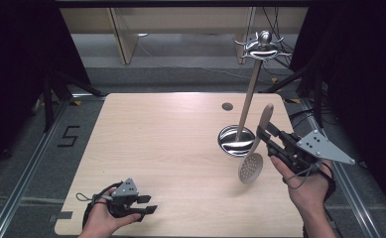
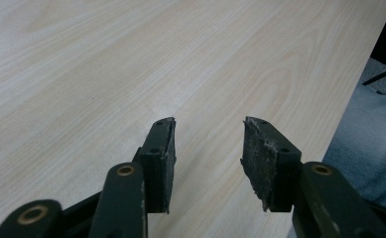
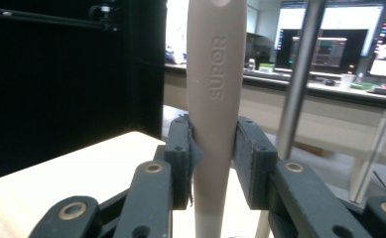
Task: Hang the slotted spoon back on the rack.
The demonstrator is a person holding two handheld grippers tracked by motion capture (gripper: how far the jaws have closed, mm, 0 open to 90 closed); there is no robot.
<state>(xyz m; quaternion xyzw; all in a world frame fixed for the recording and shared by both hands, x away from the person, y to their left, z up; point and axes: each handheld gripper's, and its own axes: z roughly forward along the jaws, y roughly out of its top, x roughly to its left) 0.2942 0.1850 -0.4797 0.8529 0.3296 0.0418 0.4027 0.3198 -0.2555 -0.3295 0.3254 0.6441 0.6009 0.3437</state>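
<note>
1. the right hand-held gripper [image 1: 266, 133] sits over the right side of the counter [image 1: 170, 148], carried by the person's right hand [image 1: 307, 186], which comes in from the bottom right of the high view.
2. its jaws are pinched on the handle of a beige slotted spoon [image 1: 255, 153]; in the right gripper view the right hand-held gripper [image 3: 213, 163] has both pads pressed against the handle of the slotted spoon [image 3: 215, 99], one on each side.
3. the slotted spoon is off the counter, its handle pointing up and away, and its round, holed head hanging low toward the person.
4. a metal utensil stand [image 1: 245, 106] is just beside the spoon, to its left in the high view, its shiny round base on the counter and its hooked top high above; in the right gripper view the post of the utensil stand [image 3: 299, 79] rises to the right of the handle, apart from it.
5. the left hand-held gripper [image 1: 148, 204] rests low at the counter's near left edge in the person's left hand [image 1: 103, 218], well apart from the spoon.
6. in the left gripper view the left hand-held gripper [image 2: 208, 158] has its jaws spread with bare counter [image 2: 131, 64] between them.
</note>
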